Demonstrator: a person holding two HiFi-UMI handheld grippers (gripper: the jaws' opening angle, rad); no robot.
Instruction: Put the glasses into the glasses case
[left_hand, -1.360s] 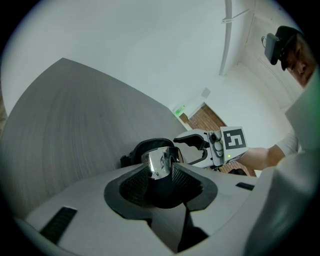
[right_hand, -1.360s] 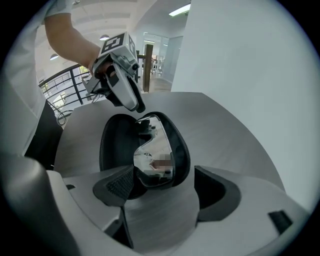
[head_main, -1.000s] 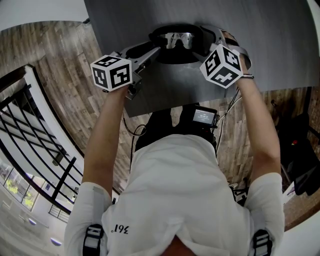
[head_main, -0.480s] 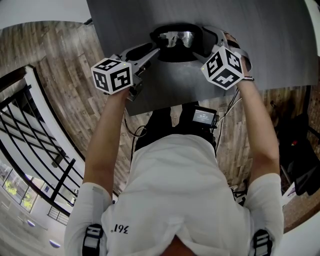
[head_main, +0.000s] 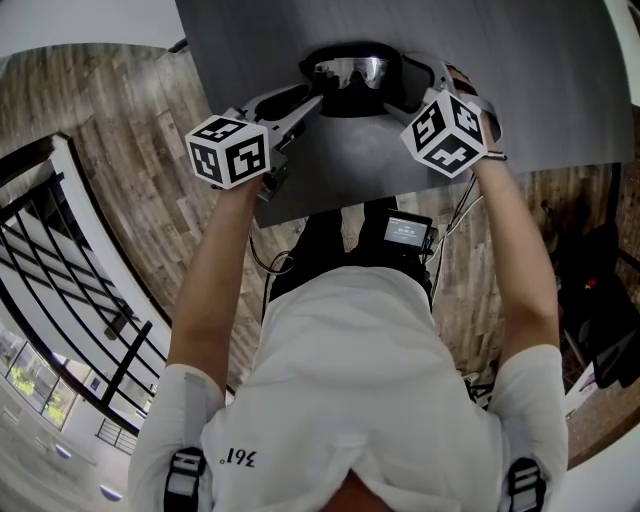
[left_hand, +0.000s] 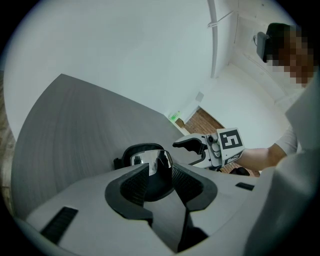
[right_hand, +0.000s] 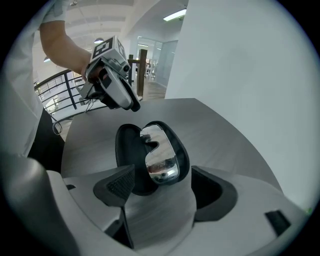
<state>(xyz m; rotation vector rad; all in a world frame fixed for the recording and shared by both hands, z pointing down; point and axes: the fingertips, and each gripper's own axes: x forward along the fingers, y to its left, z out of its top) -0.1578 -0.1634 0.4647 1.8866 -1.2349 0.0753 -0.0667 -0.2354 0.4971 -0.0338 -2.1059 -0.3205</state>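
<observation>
A black glasses case (head_main: 350, 104) lies open on the grey table (head_main: 520, 90), with mirrored glasses (head_main: 350, 72) resting in its far half. My left gripper (head_main: 312, 100) is at the case's left end with its jaws apart. In the left gripper view the case (left_hand: 126, 153) and glasses (left_hand: 150, 159) sit between the pads (left_hand: 134, 186); I cannot tell whether they touch. My right gripper (head_main: 408, 82) stands wide open at the case's right end. In the right gripper view the glasses (right_hand: 161, 157) and case (right_hand: 127, 150) lie just beyond its jaws, not touching them.
The table's near edge (head_main: 330, 208) runs just behind both grippers, with wooden floor (head_main: 120, 150) below it. A small screen device (head_main: 408, 232) hangs at the person's waist. A white wall (left_hand: 125, 60) rises behind the table. A black railing (head_main: 60, 270) stands to the left.
Both grippers have crept slightly toward the case. The case and glasses stay in place on the table.
</observation>
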